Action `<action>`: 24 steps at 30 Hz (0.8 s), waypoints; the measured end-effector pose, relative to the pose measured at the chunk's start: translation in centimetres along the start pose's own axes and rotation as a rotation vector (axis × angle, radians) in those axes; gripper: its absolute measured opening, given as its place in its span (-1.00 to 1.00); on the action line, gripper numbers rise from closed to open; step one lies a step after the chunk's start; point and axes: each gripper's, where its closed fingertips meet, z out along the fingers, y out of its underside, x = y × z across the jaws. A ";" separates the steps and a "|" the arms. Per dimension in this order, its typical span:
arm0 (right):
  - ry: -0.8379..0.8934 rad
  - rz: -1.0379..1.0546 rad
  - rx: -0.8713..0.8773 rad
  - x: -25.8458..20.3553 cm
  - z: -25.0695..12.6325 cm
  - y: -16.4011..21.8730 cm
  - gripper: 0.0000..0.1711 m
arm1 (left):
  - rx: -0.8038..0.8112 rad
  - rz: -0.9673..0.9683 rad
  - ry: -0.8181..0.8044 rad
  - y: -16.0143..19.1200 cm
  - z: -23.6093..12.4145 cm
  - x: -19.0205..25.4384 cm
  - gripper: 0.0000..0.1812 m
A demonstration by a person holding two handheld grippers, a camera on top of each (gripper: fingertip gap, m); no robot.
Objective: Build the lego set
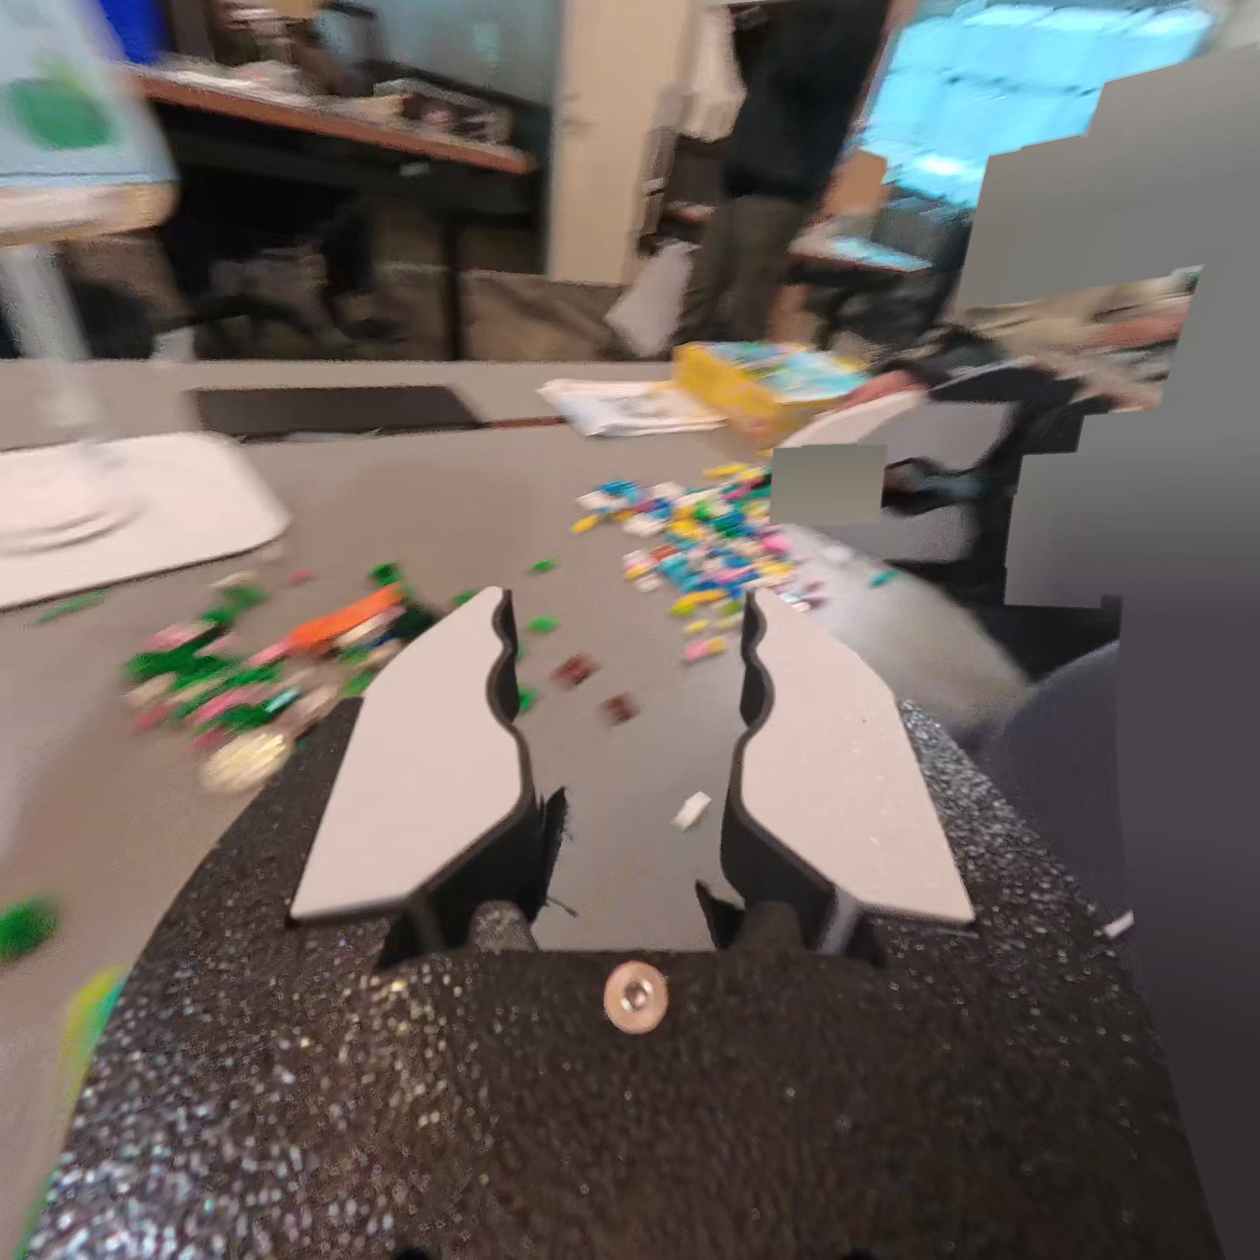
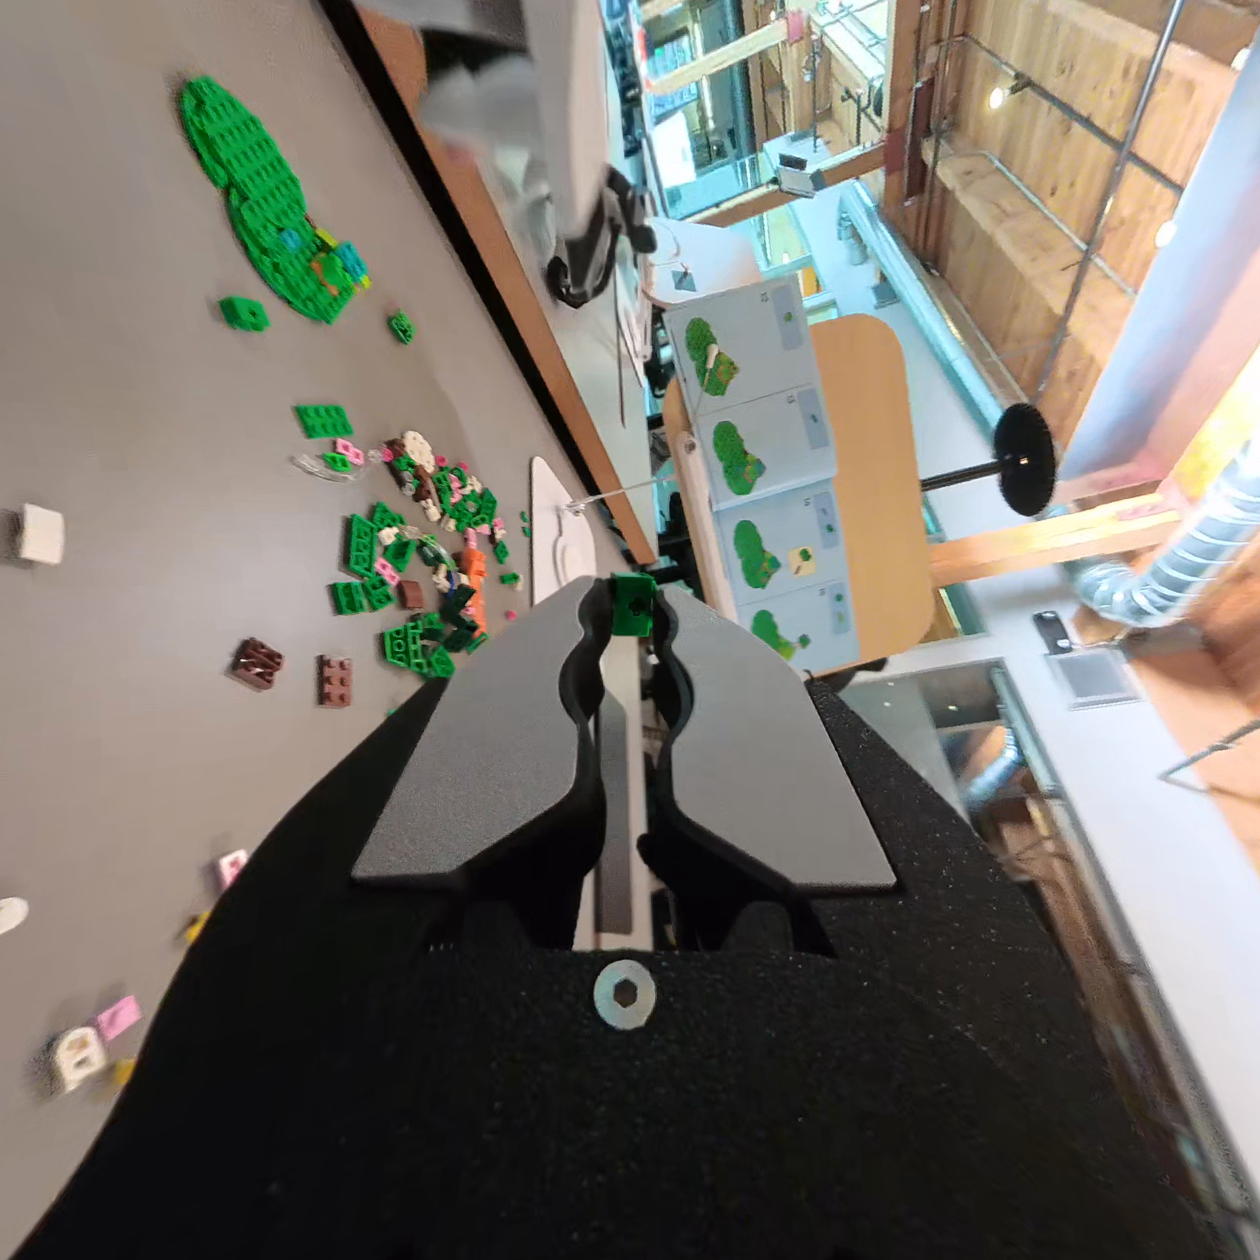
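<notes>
— One small green brick (image 2: 633, 605) is what we have in hand; the right gripper (image 2: 631, 610) is clenched on it at the very fingertips, lifted off the grey table (image 2: 136, 477), with a dark mark on the face turned toward the camera.

— Which way does it point?

— It looks nearly square to us, so we can name no long axis; whether its studs face up or away we cannot tell.

— And the step?

— We judge it a carry between pick and place; the green baseplate (image 2: 252, 198), with a few small coloured pieces already on one end, lies far to the left in the right wrist view, well apart from the brick; the loose green pile (image 2: 423, 545) lies between.

— So the next move?

— Bringing the brick over the plate, squaring it to the studs, then pressing down; the propped instruction page (image 2: 770, 477) stands beyond the fingertips for checking the spot.

— The other side?

— The left gripper (image 1: 627, 613) hangs released and empty above the table; its picture is blurred.
</notes>
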 end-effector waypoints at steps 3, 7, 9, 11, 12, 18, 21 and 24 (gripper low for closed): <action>-0.040 0.075 0.013 -1.0 0.0 0.8 -0.87 | -0.082 0.020 -0.319 2.7 -5.4 -6.1 -0.27; -0.096 0.130 0.028 -2.2 0.4 1.2 -0.87 | -0.246 0.054 -0.482 7.0 -8.4 -9.4 -0.26; -0.118 0.139 0.030 -2.6 0.6 1.4 -0.87 | -0.321 0.067 -0.517 8.8 -8.6 -10.5 -0.23; -0.133 0.156 0.035 -2.8 0.6 1.4 -0.87 | -0.360 0.051 -0.527 9.9 -8.1 -11.5 -0.18; -0.139 0.166 0.039 -2.9 0.6 1.4 -0.88 | -0.382 0.044 -0.529 10.5 -7.8 -12.0 -0.14; -0.167 0.212 0.043 -3.3 0.4 1.8 -0.87 | -0.612 0.009 -0.519 15.4 -7.5 -14.1 0.27; -0.181 0.237 0.045 -3.5 0.4 2.0 -0.87 | -0.587 -0.036 -0.486 15.7 -6.9 -14.4 0.29; -0.190 0.240 0.044 -3.7 0.5 1.9 -0.87 | -0.567 -0.055 -0.482 15.5 -6.5 -15.0 0.27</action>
